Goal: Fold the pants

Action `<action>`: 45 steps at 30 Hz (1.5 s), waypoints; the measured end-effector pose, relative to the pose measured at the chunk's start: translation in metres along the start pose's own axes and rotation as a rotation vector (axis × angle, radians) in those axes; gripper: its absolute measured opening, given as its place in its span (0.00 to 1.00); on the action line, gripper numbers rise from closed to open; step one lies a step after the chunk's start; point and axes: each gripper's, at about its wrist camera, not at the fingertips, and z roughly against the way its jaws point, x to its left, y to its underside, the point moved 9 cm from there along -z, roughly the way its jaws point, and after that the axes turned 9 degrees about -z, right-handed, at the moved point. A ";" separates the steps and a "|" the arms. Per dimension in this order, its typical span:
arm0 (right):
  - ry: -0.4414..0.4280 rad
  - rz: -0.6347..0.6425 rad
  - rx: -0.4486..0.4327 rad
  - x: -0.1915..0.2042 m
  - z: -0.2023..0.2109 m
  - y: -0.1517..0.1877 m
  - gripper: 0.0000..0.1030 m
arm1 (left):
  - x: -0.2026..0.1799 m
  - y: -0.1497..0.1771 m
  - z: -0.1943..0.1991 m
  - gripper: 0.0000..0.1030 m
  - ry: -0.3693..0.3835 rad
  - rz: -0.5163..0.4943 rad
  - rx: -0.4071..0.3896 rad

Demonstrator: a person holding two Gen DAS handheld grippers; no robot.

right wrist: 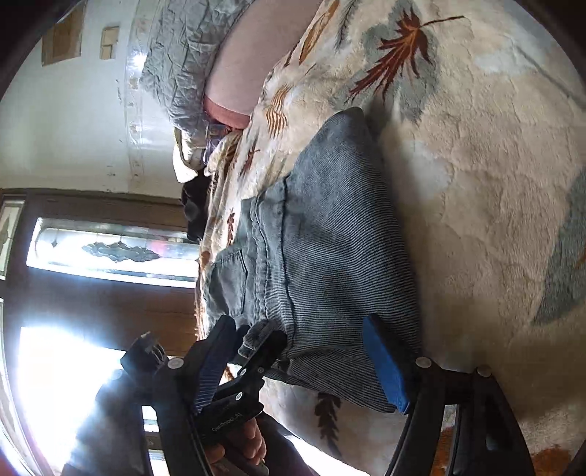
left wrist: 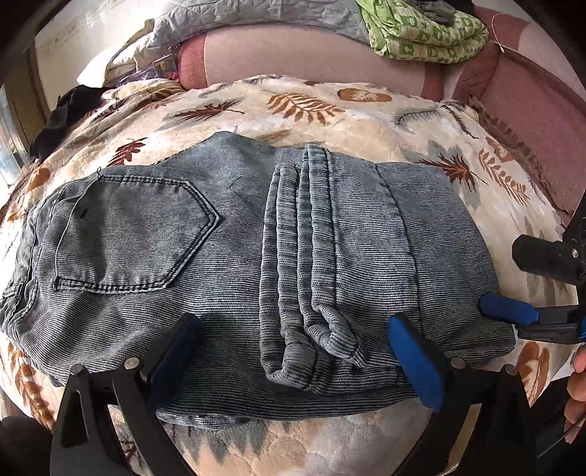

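Note:
Blue-grey jeans (left wrist: 227,234) lie folded on a leaf-patterned blanket (left wrist: 329,110), back pocket (left wrist: 139,234) to the left and the leg cuffs (left wrist: 304,340) doubled over on top. My left gripper (left wrist: 295,351) is open at the near edge, its blue pads wide apart on either side of the cuffs. My right gripper (left wrist: 512,315) has come in at the right-hand fold. In the right wrist view, my right gripper (right wrist: 296,329) stands open with the end of the jeans (right wrist: 322,263) between its fingers. My left gripper (right wrist: 260,351) sits close beside it, held by a hand (right wrist: 249,443).
A pink bolster (left wrist: 293,55), a grey quilt (left wrist: 256,18) and a green patterned cloth (left wrist: 421,33) lie at the back of the bed. A dark garment (left wrist: 62,117) sits at the far left. A door with glass panes (right wrist: 110,252) stands beyond the bed.

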 end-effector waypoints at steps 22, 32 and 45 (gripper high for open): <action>0.002 0.021 -0.010 -0.002 0.006 0.015 0.73 | 0.005 0.004 0.005 0.99 0.023 -0.010 -0.025; -0.043 0.072 -0.108 0.016 0.029 0.007 0.73 | 0.055 0.001 0.063 0.99 0.008 0.152 -0.164; -0.038 0.121 -0.125 0.043 0.005 0.006 0.73 | 0.236 0.086 0.088 0.99 0.043 0.797 -0.218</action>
